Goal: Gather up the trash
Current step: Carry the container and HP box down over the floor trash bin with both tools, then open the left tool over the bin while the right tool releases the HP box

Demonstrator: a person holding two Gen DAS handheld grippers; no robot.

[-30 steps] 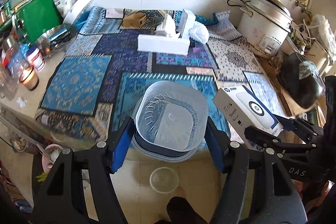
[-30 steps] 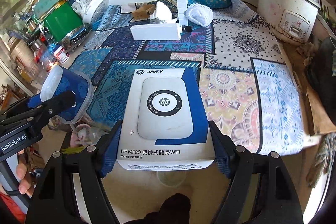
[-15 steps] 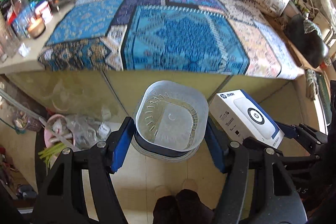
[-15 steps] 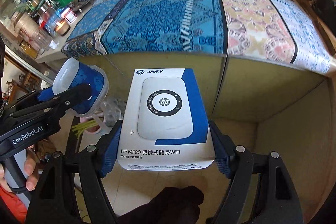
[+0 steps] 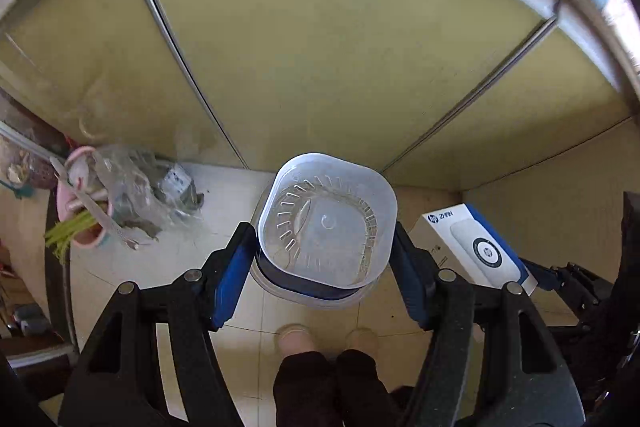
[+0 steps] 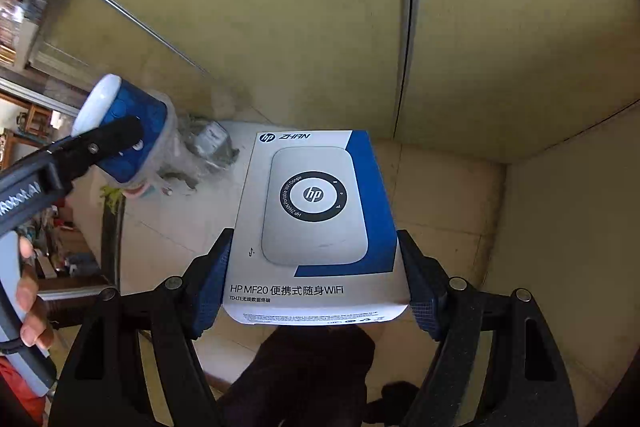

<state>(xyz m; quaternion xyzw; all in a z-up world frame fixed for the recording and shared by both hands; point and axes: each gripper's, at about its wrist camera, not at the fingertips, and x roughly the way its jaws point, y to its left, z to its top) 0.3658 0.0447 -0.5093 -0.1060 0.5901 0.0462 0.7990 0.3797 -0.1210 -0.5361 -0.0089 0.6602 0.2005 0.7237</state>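
Both grippers have dropped below the tabletop toward yellow cabinet doors. Far left, a trash bag slumps on the floor. Left fingers clamp a clear plastic tub; right fingers clamp a blue-white HP box.

Right claw clamping HP WiFi box, yellow cabinet doors behind

Bright daylight, strong fisheye bending at the rims, motion blur smearing the upper corners.

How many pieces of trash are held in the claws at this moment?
2: the plastic container in the left claw, the HP box in the right claw.
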